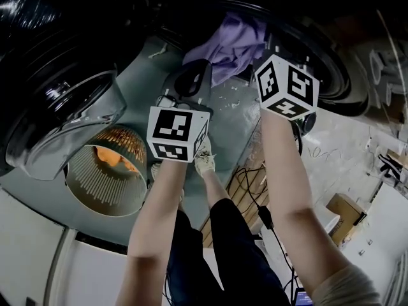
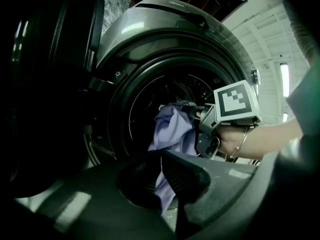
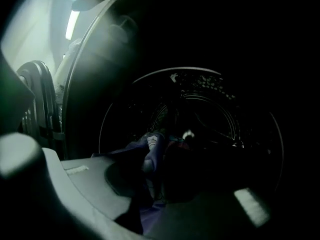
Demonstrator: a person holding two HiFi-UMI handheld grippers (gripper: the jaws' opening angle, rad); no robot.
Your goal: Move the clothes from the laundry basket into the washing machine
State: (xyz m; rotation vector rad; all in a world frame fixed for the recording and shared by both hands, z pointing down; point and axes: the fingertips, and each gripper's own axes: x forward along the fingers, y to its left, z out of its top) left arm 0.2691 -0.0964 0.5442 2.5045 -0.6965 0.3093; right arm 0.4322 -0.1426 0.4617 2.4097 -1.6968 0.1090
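- Purple garment (image 1: 231, 43) hangs across the mouth of the washing machine (image 2: 165, 39), at 12 o'clock in the head view. Its upper part is at the drum opening and its tail trails down in front of the lower rim.
- We can read no brand. A small mark on the machine's top edge is too small to make out, and the marker cube (image 1: 176, 132) on each claw carries only black-and-white square patterns.
- Right claw (image 3: 150, 164): its jaws are nearly together, pinching a fold of the purple garment, and it points into the dark drum.
- Left claw (image 2: 160, 160): its jaws are close together with a strip of the same garment caught between them. It sits at 8 o'clock of the right claw in the head view.
- Laundry basket (image 1: 102, 193) stands at 7 o'clock of the left claw, beside the open door (image 1: 60, 116). We see an orange cloth (image 1: 105, 155) lying inside it.
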